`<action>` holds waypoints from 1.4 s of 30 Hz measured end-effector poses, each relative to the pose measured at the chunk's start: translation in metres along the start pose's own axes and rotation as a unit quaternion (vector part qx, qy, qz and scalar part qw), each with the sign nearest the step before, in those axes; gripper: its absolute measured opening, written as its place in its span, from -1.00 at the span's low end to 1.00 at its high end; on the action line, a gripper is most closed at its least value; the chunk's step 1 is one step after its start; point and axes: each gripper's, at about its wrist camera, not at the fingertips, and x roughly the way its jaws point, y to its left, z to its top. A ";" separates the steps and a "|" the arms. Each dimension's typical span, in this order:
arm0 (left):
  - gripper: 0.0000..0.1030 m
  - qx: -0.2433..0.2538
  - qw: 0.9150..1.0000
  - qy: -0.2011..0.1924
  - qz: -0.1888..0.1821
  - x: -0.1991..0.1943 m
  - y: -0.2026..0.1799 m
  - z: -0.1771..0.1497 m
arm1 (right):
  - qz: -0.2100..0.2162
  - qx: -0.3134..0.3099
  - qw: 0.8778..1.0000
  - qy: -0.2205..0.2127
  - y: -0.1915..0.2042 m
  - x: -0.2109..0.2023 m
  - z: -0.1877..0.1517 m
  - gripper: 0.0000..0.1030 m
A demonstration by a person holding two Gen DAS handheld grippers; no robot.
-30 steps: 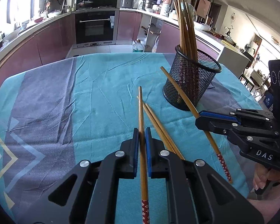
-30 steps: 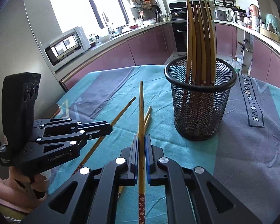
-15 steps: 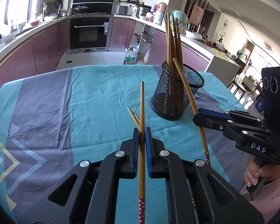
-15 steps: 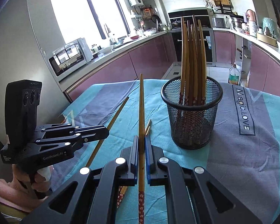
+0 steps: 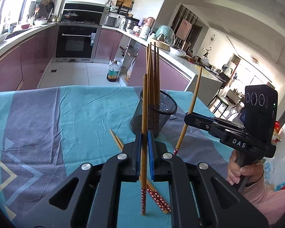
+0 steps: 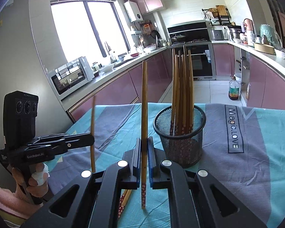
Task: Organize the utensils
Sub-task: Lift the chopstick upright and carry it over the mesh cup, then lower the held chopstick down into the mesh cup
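Observation:
My left gripper (image 5: pixel 144 134) is shut on a wooden chopstick (image 5: pixel 144 102), which stands nearly upright in front of the black mesh holder (image 5: pixel 168 109). In the right wrist view, my right gripper (image 6: pixel 144 139) is shut on another chopstick (image 6: pixel 144 95) just left of the holder (image 6: pixel 188 148). Several chopsticks (image 6: pixel 182 83) stand in the holder. Two loose chopsticks (image 5: pixel 116 140) lie on the cloth under my left gripper. Each view shows the other gripper from the side: the right gripper (image 5: pixel 188 116) and the left gripper (image 6: pixel 91 139), both raised above the table.
The table is covered with a teal and grey cloth (image 5: pixel 76 117) that ends at a far edge toward the kitchen floor. A hand (image 5: pixel 243 172) holds the right gripper's grip. An oil bottle (image 6: pixel 233 89) stands on the floor beyond.
Both grippers have risen off the cloth with their chopsticks, and the sticks have tilted from lying low to nearly upright. The holder now sits lower in both views.

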 end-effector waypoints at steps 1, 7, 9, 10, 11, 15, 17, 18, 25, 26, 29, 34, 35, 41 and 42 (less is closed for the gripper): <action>-0.86 0.001 1.000 -0.005 -0.004 -0.001 -0.001 0.003 | 0.000 0.000 1.000 -0.004 -0.001 -0.002 0.002 -0.89; -0.86 0.003 0.999 -0.041 -0.023 -0.021 -0.006 0.018 | -0.002 -0.006 1.000 -0.022 -0.003 -0.011 0.013 -0.89; -0.86 0.001 0.998 -0.052 -0.026 -0.025 -0.006 0.024 | -0.002 -0.010 1.000 -0.029 -0.004 -0.014 0.017 -0.89; -0.86 0.001 0.998 -0.056 -0.025 -0.027 -0.006 0.026 | -0.002 -0.011 0.999 -0.032 -0.004 -0.016 0.019 -0.89; -0.86 0.000 0.998 -0.060 -0.025 -0.028 -0.006 0.029 | -0.002 -0.013 0.999 -0.035 -0.004 -0.017 0.021 -0.89; -0.86 -0.001 0.997 -0.069 -0.023 -0.024 -0.007 0.042 | -0.007 -0.024 0.999 -0.047 -0.003 -0.023 0.029 -0.89; -0.86 0.001 0.997 -0.073 -0.025 -0.024 -0.010 0.047 | -0.010 -0.031 0.998 -0.055 -0.003 -0.027 0.035 -0.89; -0.86 0.002 0.997 -0.076 -0.025 -0.023 -0.011 0.050 | -0.012 -0.034 0.998 -0.059 -0.003 -0.029 0.038 -0.89; -0.86 0.014 0.995 -0.089 -0.030 -0.019 -0.023 0.071 | -0.022 -0.052 0.995 -0.085 -0.002 -0.040 0.055 -0.89; -0.86 0.016 0.995 -0.091 -0.031 -0.019 -0.024 0.074 | -0.024 -0.054 0.994 -0.088 -0.002 -0.041 0.057 -0.89; -0.86 0.021 0.994 -0.101 -0.033 -0.022 -0.030 0.082 | -0.027 -0.060 0.993 -0.094 -0.003 -0.043 0.063 -0.89; -0.86 0.027 0.993 -0.113 -0.029 -0.021 -0.038 0.095 | -0.030 -0.066 0.992 -0.103 -0.005 -0.042 0.074 -0.89; -0.86 0.028 0.993 -0.114 -0.027 -0.020 -0.040 0.099 | -0.030 -0.066 0.992 -0.105 -0.006 -0.042 0.076 -0.89; -0.86 0.027 0.993 -0.116 -0.024 -0.017 -0.044 0.109 | -0.034 -0.067 0.991 -0.111 -0.011 -0.037 0.083 -0.89; -0.86 0.028 0.993 -0.117 -0.022 -0.016 -0.046 0.110 | -0.036 -0.066 0.991 -0.111 -0.012 -0.035 0.084 -0.89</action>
